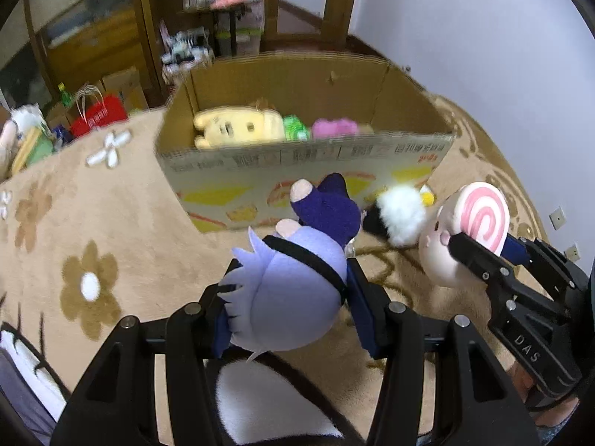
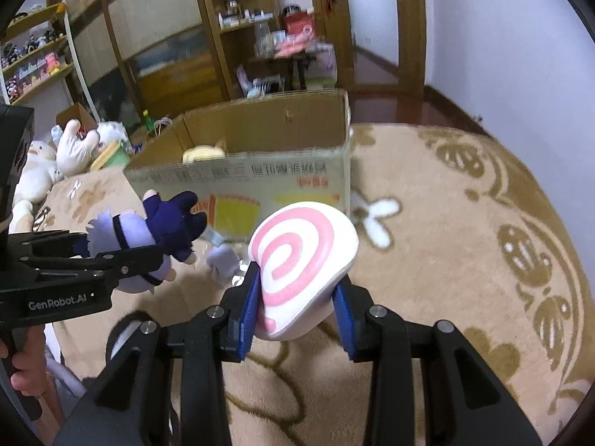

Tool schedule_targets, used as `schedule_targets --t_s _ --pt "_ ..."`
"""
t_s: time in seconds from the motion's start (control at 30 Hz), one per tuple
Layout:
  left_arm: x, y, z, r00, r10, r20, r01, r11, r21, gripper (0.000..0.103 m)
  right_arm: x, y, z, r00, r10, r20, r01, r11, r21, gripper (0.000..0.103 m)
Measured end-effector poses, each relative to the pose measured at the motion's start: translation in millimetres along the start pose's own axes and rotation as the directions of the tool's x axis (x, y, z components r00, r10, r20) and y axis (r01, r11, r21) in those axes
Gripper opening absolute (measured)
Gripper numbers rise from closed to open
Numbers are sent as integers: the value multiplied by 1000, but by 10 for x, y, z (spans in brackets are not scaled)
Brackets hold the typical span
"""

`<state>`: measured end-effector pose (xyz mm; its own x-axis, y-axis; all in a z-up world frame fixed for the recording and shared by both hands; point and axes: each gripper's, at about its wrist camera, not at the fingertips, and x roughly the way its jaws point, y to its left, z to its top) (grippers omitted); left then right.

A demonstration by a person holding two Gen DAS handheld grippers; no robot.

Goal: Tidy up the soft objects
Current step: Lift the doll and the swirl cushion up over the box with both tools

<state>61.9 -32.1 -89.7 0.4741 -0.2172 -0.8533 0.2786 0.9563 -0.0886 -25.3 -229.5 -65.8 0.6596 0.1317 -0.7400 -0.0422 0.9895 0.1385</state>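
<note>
Both grippers are loaded: our left gripper (image 1: 286, 308) is clamped on a purple doll (image 1: 293, 290), and our right gripper (image 2: 297, 319) is clamped on a swirl plush (image 2: 301, 260), white with a pink spiral. Each toy hangs clear of the rug (image 1: 111, 230), just short of the box (image 1: 297, 171), whose printed near wall faces us.

We judge this to be the carry step: both picks are done and the drop is not. Next we need to bring each toy over that near wall, above the open top, before letting go; the wall stands high, so a low approach could snag it. A yellow plush (image 1: 238, 126), a green one and a pink one already lie inside.

Underfoot is a tan rug with flower patterns. Behind stand wooden shelves (image 2: 238, 29) with small items, and more plush toys (image 2: 55, 160) lie heaped at the left.
</note>
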Motion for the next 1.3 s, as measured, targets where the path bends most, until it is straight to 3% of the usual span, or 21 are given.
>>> schedule_targets --t_s 0.2,0.47,0.7,0.9,1.07,1.3 --pt "-360 -37 83 986 63 157 -69 997 33 52 -233 11 158 996 18 92 -18 1000 -9 39" --pt "-734 55 263 933 115 340 -129 992 17 52 -402 -19 448 982 35 183 -35 999 -4 39" --pt "-829 173 432 890 117 440 -131 991 2 52 -349 -22 683 974 35 225 -31 999 -20 39" --pt "-828 122 578 859 101 502 -142 989 44 52 -235 19 877 968 49 247 -38 998 -48 39" --pt "-659 69 681 860 103 501 -160 984 72 52 -104 23 1010 964 62 259 -50 997 -50 39" --pt "-337 42 718 895 100 436 -154 984 91 52 121 -24 1065 962 93 257 -92 996 -15 39"
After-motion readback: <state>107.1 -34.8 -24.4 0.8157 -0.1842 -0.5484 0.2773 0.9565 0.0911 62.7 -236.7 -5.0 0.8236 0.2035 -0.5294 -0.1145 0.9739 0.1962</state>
